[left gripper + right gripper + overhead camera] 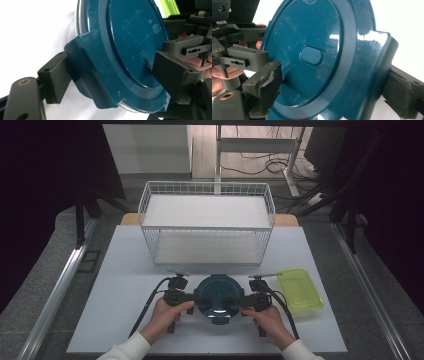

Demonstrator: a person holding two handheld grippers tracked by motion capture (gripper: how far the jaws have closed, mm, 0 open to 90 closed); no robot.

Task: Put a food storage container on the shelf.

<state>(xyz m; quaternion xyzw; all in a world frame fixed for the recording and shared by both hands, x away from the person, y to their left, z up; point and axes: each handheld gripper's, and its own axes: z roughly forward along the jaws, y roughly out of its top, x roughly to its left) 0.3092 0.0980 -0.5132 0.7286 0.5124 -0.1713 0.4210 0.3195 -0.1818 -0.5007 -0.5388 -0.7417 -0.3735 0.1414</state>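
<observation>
Both of my hands enter from the near edge of the counter [125, 255], sleeves white, each carrying one gripper. Landmark for all positions: the round teal lid [218, 295], which sits on a clear container whose rim shows beneath it in the left gripper view; lid and container rest on the counter near its front edge, between my two hands.

Left gripper [192, 296]: placed at the left side of the lid. In the left gripper view its two jaws straddle the lid's locking tab [86, 72], one jaw outside the tab and one over the lid's top face. The jaws stand wide; I cannot tell whether the pads press on the tab.

Right gripper [243, 300]: placed at the right side of the lid, mirror to the left. In the right gripper view its jaws bracket the opposite locking tab [374, 72], one jaw over the lid's flat top beside the oval boss [311, 55], the other outside the tab. Contact of the pads cannot be told here either.

Wire basket [206, 222]: white, beyond the lid, toward the far side of the counter.

Green tray [299, 288]: translucent, right of the lid, just beyond my right hand [270, 320].
</observation>
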